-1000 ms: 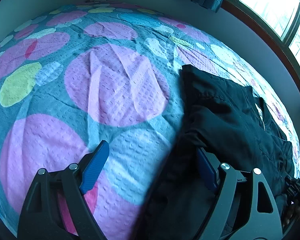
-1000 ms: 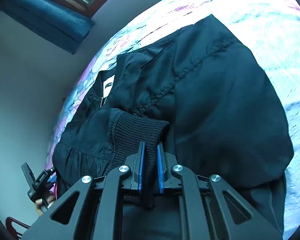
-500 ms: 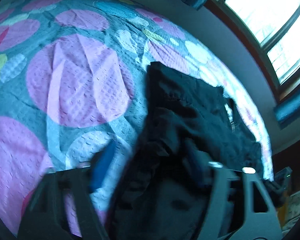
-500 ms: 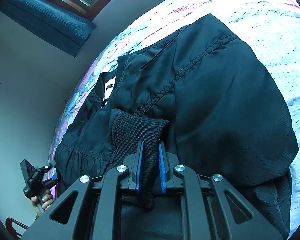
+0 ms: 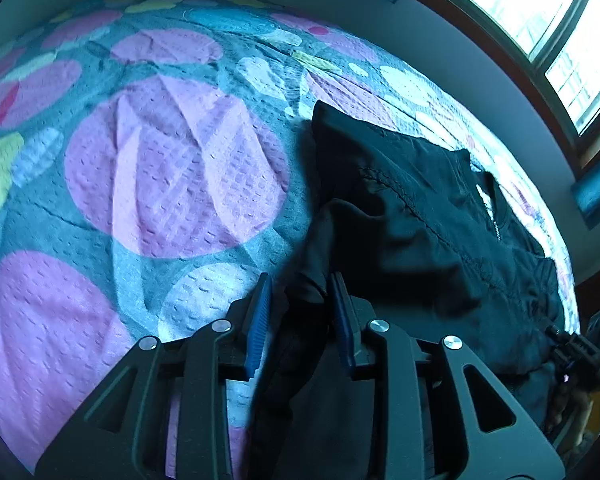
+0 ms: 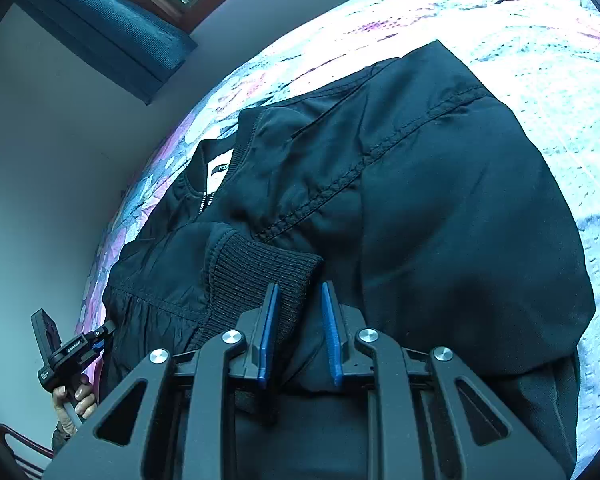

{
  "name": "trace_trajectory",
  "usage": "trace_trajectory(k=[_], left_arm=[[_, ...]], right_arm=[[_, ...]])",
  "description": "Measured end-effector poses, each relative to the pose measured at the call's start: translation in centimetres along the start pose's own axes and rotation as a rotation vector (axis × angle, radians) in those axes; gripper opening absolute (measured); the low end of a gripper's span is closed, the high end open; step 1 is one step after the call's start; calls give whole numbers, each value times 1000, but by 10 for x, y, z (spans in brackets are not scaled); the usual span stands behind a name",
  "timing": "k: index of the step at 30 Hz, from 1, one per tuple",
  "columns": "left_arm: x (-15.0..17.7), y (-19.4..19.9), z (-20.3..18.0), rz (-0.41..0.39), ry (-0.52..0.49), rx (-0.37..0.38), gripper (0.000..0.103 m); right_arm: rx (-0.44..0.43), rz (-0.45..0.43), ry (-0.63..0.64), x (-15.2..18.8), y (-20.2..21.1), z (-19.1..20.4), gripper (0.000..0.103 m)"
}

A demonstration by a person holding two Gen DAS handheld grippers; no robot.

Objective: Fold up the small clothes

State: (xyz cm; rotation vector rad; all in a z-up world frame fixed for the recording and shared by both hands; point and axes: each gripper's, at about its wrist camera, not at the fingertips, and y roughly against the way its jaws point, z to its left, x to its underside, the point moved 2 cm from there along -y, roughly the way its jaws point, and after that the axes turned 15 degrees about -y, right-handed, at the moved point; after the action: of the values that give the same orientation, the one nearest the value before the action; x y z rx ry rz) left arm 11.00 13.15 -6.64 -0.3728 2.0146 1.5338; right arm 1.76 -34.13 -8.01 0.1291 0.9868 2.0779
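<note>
A black zip jacket (image 5: 420, 208) lies on a bed cover with pink and teal circles (image 5: 160, 168). My left gripper (image 5: 300, 280) sits at the jacket's left edge. Its jaws are closing, with a raised fold of the black fabric (image 5: 306, 280) between them. The right pad touches the fold, but the left pad stands just clear of it. In the right wrist view the jacket (image 6: 420, 220) fills the middle, collar and label to the upper left. My right gripper (image 6: 300, 286) is opening. The ribbed cuff (image 6: 260, 264) lies loose between its pads, against the left one.
A hand holds a black handheld device (image 6: 68, 356) beside the jacket's lower left edge, and the device (image 5: 576, 352) also shows at the far right. A window (image 5: 540, 20) and blue curtain (image 6: 112, 36) line the wall behind the bed. Open bed cover stretches left of the jacket.
The left jaws have narrowed from wide apart to close around the jacket's edge fold, and the left view has shifted slightly. The right jaws have parted, releasing their pinch on the ribbed cuff.
</note>
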Motion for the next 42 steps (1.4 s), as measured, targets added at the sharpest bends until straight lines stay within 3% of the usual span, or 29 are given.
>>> trace_trajectory(k=[3, 7, 10, 12, 14, 21, 26, 29, 34, 39, 42], left_arm=[[0, 3, 4, 0, 11, 17, 32], [6, 27, 9, -26, -5, -1, 52], [21, 53, 10, -35, -60, 10, 59], [37, 69, 12, -16, -93, 14, 62], [54, 82, 13, 5, -107, 42, 63], [122, 120, 7, 102, -84, 179, 65], [158, 137, -7, 151, -63, 255, 65], [171, 140, -16, 180, -44, 322, 65], [184, 143, -35, 209, -79, 364, 66], [189, 142, -47, 196, -68, 379, 67], [193, 141, -53, 201, -40, 430, 67]], right_arm=[[-20, 9, -36, -2, 3, -2, 21], [-21, -16, -59, -2, 29, -7, 29], [-56, -12, -53, 2, 58, -14, 39], [-41, -7, -34, 8, 78, -21, 56], [-26, -10, -22, 18, 99, -31, 60], [-76, 39, -99, 63, 154, -82, 62], [-121, 112, -140, 93, 167, -109, 62], [-153, 139, -122, 108, 174, -113, 62], [-222, 172, -121, 121, 182, -117, 67], [-221, 201, -74, 140, 184, -119, 68], [-228, 221, -49, 147, 185, -115, 68]])
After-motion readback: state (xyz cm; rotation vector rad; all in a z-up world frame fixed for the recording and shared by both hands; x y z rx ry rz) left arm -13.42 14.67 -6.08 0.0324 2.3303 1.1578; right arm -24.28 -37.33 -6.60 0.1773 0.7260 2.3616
